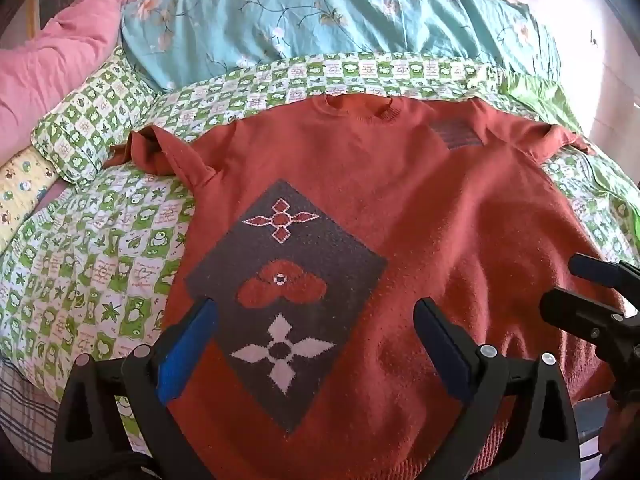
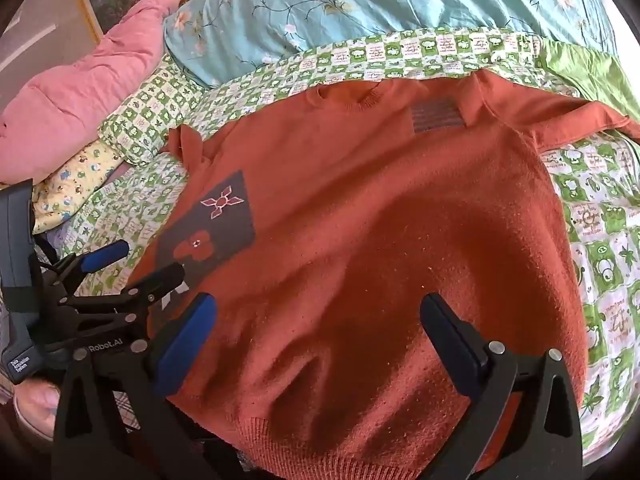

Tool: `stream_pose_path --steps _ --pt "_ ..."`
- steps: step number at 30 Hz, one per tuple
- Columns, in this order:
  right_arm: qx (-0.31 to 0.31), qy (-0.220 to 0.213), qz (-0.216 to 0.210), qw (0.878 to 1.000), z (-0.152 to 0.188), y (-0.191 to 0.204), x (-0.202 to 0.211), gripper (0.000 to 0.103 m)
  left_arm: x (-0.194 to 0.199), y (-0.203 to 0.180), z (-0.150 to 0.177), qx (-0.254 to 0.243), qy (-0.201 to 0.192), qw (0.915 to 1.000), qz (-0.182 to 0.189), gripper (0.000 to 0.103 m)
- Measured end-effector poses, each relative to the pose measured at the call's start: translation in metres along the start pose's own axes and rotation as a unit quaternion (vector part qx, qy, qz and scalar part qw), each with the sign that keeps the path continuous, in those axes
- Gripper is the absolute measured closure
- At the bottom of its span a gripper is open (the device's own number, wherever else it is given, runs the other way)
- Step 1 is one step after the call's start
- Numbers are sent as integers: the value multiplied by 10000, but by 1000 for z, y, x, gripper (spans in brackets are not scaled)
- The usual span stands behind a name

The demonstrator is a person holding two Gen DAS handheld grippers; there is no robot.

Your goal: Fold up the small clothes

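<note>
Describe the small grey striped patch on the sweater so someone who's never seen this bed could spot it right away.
Start at the green-and-white checked bedsheet, where an orange-red sweater lies spread flat. Follow its far edge to the ribbed neckline; the striped patch sits just right of it, near the shoulder. Unlike the large dark diamond panel with flower motifs lower left, it is a small, plain rectangle of thin grey stripes.

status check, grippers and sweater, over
Left gripper open, right gripper open, both empty above sweater. Sweater flat on bedsheet, unfolded. Nothing in the way.
</note>
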State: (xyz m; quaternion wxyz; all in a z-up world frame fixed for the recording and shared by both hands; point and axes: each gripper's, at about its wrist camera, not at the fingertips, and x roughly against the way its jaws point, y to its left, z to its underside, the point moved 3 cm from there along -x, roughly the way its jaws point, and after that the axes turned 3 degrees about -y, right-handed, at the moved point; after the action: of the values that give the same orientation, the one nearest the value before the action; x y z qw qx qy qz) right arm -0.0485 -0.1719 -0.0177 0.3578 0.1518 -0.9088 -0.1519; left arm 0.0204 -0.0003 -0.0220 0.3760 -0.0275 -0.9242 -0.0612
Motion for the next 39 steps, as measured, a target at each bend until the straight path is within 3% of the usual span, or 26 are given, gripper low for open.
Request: stream_pose_path --steps 39 --pt "-117 6 -233 9997 2 5 -1 1 -8 0 2 -141 -116 9998 58 4"
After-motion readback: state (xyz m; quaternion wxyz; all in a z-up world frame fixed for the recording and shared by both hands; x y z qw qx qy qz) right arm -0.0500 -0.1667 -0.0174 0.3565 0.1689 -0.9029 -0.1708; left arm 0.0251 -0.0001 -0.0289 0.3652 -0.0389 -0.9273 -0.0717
